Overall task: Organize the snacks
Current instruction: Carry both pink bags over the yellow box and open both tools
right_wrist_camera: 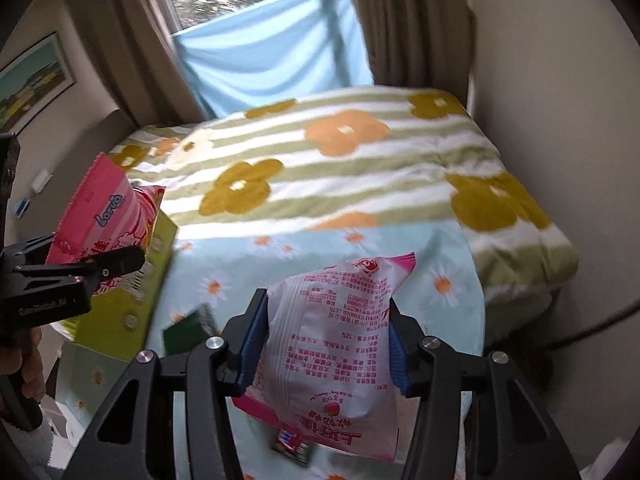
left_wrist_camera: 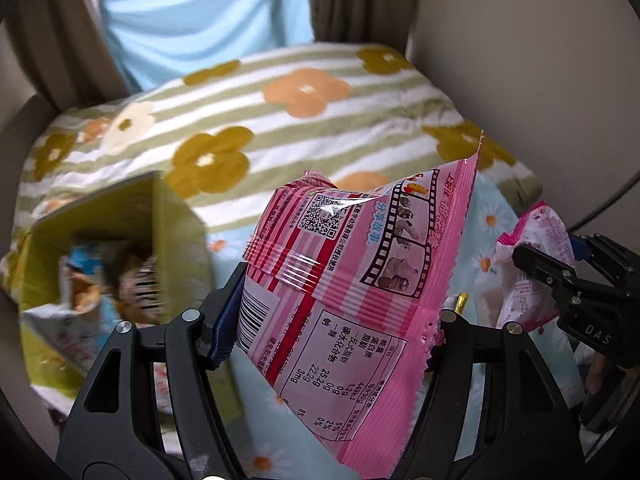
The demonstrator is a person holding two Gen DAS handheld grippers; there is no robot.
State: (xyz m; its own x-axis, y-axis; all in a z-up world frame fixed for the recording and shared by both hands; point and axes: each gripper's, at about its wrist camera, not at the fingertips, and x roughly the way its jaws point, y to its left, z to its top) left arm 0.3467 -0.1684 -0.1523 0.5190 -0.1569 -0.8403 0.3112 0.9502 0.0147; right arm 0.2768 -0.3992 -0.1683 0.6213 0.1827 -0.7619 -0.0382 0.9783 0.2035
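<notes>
My left gripper (left_wrist_camera: pixel 336 312) is shut on a pink striped snack bag (left_wrist_camera: pixel 348 280) and holds it in the air, to the right of an open green box (left_wrist_camera: pixel 176 216) with several snack packets inside. My right gripper (right_wrist_camera: pixel 326 344) is shut on a white and pink snack bag (right_wrist_camera: pixel 332 336) above the daisy-print cloth (right_wrist_camera: pixel 320 256). The right view shows the left gripper (right_wrist_camera: pixel 100 268) with its pink bag (right_wrist_camera: pixel 104 216) over the green box (right_wrist_camera: pixel 120 320). The left view shows the right gripper (left_wrist_camera: pixel 560 276) with its bag (left_wrist_camera: pixel 532 248) at the right.
A small dark green packet (right_wrist_camera: pixel 188 328) and another small packet (right_wrist_camera: pixel 292 446) lie on the daisy cloth. A flower-striped blanket (left_wrist_camera: pixel 280 120) covers the bed behind. Curtains, a window with a blue sheet (right_wrist_camera: pixel 272 52), and walls stand beyond. A gold-wrapped item (left_wrist_camera: pixel 462 302) lies near the bags.
</notes>
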